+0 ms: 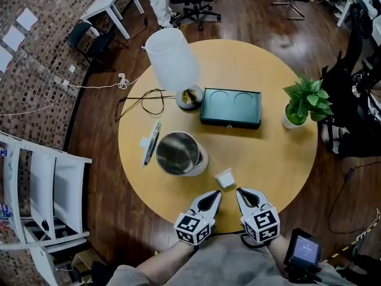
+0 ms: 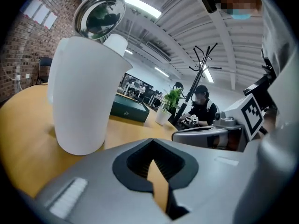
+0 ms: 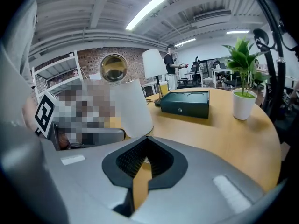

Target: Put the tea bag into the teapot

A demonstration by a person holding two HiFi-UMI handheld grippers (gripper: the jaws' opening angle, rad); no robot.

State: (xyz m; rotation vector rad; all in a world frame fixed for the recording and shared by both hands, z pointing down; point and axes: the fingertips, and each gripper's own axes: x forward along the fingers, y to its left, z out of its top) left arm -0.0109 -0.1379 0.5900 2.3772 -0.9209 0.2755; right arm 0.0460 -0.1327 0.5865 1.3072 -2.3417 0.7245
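Observation:
The white teapot stands open on the round wooden table, its steel inside showing and its lid tipped back to the left. A small white tea bag lies on the table to the teapot's right. Just short of it, at the table's front edge, my left gripper and right gripper sit side by side, both shut and empty. The left gripper view has the teapot close ahead on the left beyond the shut jaws. In the right gripper view the teapot stands ahead of the shut jaws.
A lamp with a white shade stands at the table's far side, its cable trailing left. To its right lies a dark green box, and a potted plant stands near the right edge. Chairs and shelving surround the table.

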